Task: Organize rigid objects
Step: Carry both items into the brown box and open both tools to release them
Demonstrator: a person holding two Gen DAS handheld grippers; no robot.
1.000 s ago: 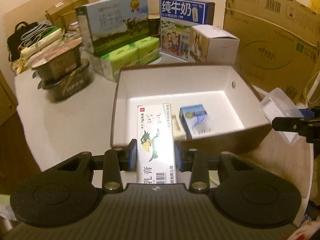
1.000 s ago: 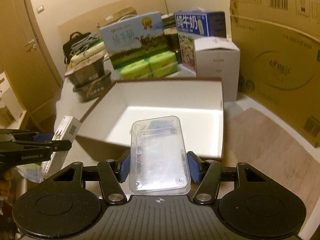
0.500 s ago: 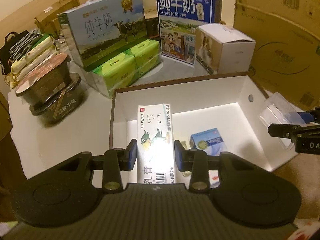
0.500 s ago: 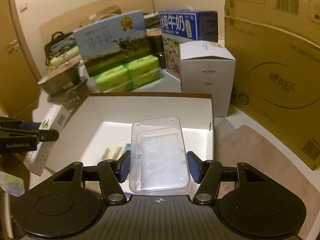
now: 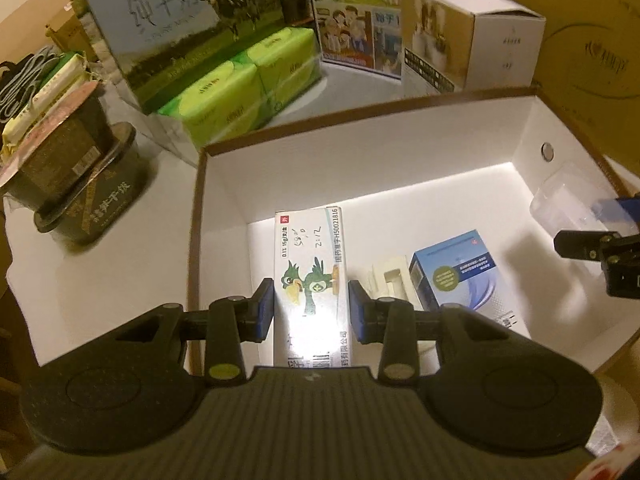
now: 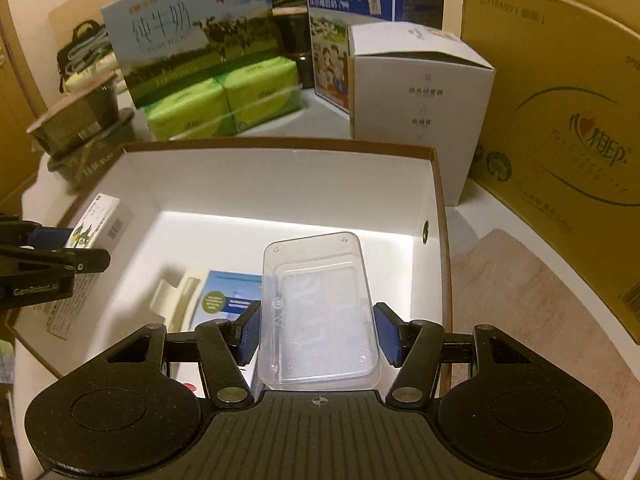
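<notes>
Both claws hold a box each over the open white carton.

The near end of the parrot-printed medicine box [image 5: 310, 280] is cut off behind the left claw [image 5: 311, 307] body, and the near edge of the clear plastic case [image 6: 318, 316] sinks behind the right claw [image 6: 317, 334]. Whether either item touches the carton floor cannot be told. The left claw's blue pads pinch the medicine box by its long sides, with little spread. The right claw is spread wider and grips the clear case the same way. Both items sit within the walls of the white carton [image 5: 360, 156]. Just right of the left claw, on the floor, lie a blue-and-white box [image 5: 456, 276] and a cream plastic insert [image 5: 390, 280] touching it. Ahead of both claws, beyond the far wall, stand milk cartons [image 6: 188, 36] and green tissue packs [image 6: 224, 100].
</notes>
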